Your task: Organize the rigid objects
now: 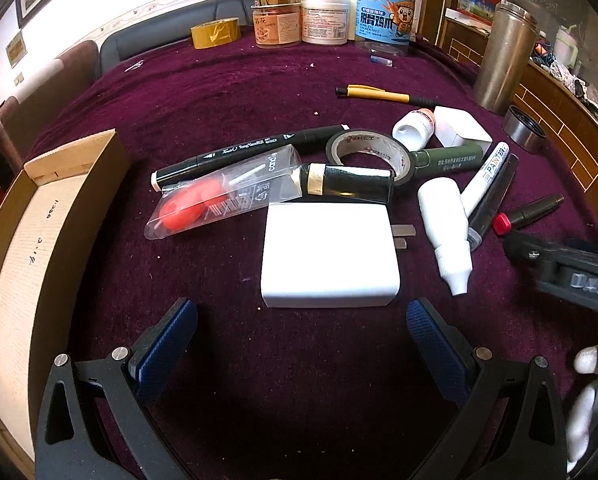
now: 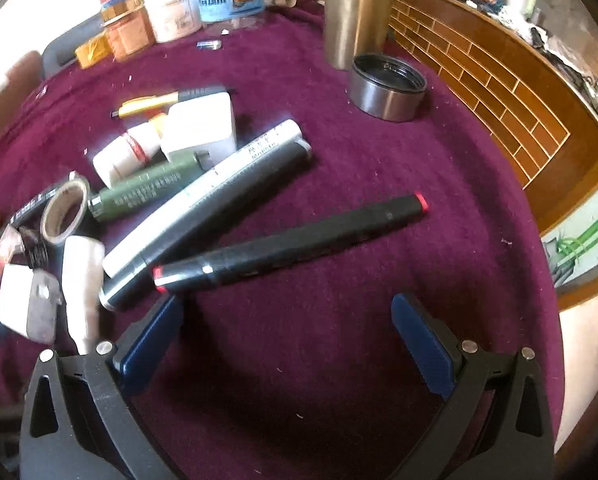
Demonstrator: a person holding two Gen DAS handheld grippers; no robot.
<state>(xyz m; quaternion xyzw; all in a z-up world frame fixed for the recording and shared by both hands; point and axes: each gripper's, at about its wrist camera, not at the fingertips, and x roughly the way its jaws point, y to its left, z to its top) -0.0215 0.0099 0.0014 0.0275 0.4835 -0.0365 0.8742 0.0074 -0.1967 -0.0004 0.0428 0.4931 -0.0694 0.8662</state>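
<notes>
We're holding the left gripper (image 1: 301, 318) low over the purple-clothed worktop (image 1: 227, 96), fingers (image 1: 169, 338) spread wide w/ nothing between them, just short of the white charger block (image 1: 329, 254), its prongs pointing right. Behind the charger we're seeing the pile: a clear packet w/ red contents (image 1: 223, 196) lying across a black art marker (image 1: 251, 152), a black tape roll (image 1: 369, 156), a green tube (image 1: 451, 159), a white dropper bottle (image 1: 449, 228) and a white paint marker (image 1: 485, 176) beside it. A cardboard box (image 1: 31, 216) is sitting open at the left edge, apart from the pile.

We're hovering the right gripper (image 2: 287, 336) w/ fingers (image 2: 423, 344) released too, empty, facing a black marker w/ red ends (image 2: 291, 244) lying alone on the cloth, its near end just by the left finger; can't tell if touching. A steel flask (image 2: 359, 8) & its lid (image 2: 387, 86) are standing farther back.
</notes>
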